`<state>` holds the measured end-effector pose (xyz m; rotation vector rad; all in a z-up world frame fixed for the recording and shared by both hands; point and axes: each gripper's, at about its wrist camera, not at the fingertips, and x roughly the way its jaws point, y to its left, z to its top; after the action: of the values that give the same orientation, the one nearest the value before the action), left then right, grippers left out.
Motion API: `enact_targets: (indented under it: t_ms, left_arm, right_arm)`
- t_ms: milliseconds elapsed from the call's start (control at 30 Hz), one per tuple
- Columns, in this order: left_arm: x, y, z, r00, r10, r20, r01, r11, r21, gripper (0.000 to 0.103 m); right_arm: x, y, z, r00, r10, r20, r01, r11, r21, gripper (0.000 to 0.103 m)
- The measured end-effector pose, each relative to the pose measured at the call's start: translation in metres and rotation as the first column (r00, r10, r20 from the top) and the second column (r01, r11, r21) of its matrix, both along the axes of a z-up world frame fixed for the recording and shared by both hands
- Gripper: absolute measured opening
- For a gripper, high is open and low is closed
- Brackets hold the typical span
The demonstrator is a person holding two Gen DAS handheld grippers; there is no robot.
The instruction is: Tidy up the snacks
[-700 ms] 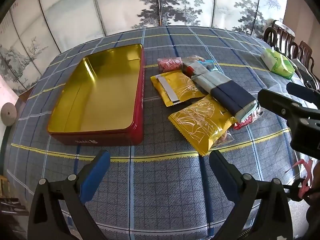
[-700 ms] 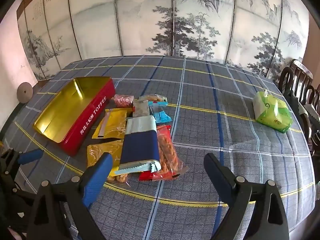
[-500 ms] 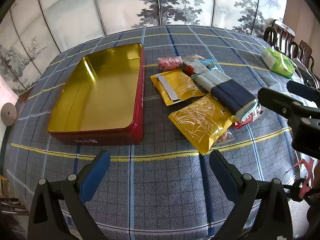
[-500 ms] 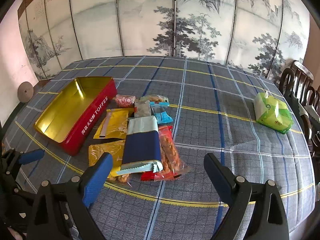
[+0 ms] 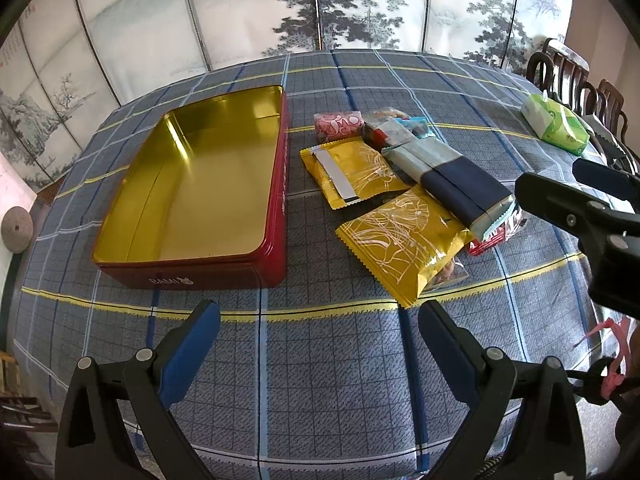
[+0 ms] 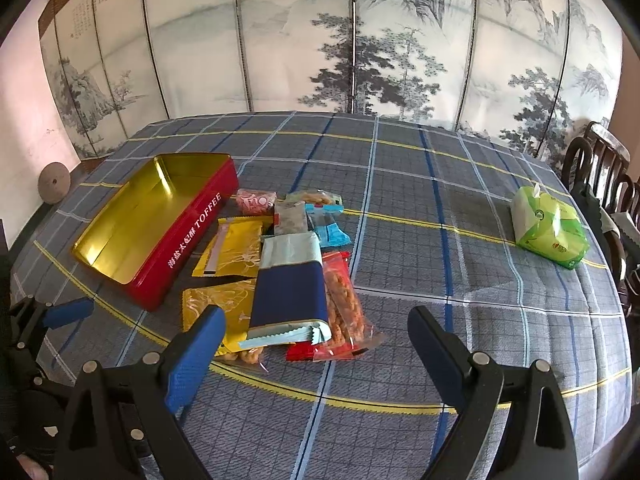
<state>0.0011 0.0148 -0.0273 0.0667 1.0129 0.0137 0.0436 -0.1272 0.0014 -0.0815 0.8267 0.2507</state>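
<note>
in the left wrist view, the left gripper [image 5: 318,320] hangs above the bench [image 5: 320,380] with its jaws wide apart and nothing between them, over bare checked cloth. just beyond it stands the red tin [image 5: 192,200], open, with a gold inside that holds nothing. the snacks lie in a heap to the right of the tin: a pink packet [image 5: 338,126] at the far end, a yellow packet [image 5: 352,172] near the tin, a second yellow packet [image 5: 404,236] closer to the gripper, and a navy and pale blue packet [image 5: 452,180] that lies partly over it. a green tissue pack [image 5: 556,126] sits well apart at the far right. in the right wrist view, the right gripper [image 6: 316,330] also has its jaws wide apart and holds nothing; the near end of the navy and pale blue packet [image 6: 288,292] and a clear bag of orange twists [image 6: 344,304] lie just beyond the fingertips. the red tin [image 6: 184,240] is to the left of the heap, with "toffee" on its side.
</note>
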Motion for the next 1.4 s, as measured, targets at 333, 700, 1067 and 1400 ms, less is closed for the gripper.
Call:
enact_targets:
  t_ms: [333,700,1067,1400]
  left_arm:
    - [0.0,-0.001,0.001,1.0,0.001,0.001,-0.001,1.0,0.002,0.099]
    - [-0.001,-0.001,-0.001,1.0,-0.002,0.0,0.002,1.0,0.006,0.099]
    - [-0.002,0.01,-0.003,1.0,-0.019,0.003,0.019,1.0,0.012,0.098]
    - [0.0,0.015,-0.003,0.999,-0.048,0.014,0.048,0.999,0.005,0.094]
  right_arm:
    - [0.0,0.001,-0.001,1.0,0.003,-0.005,-0.003,1.0,-0.001,0.094]
    - [0.003,0.003,-0.006,0.999,0.014,-0.041,-0.015,1.0,-0.006,0.094]
    - [0.013,0.007,-0.014,0.997,0.029,-0.078,-0.033,0.998,-0.057,0.094]
    - [0.045,0.027,-0.03,0.987,0.09,-0.135,-0.099,0.994,-0.055,0.078]
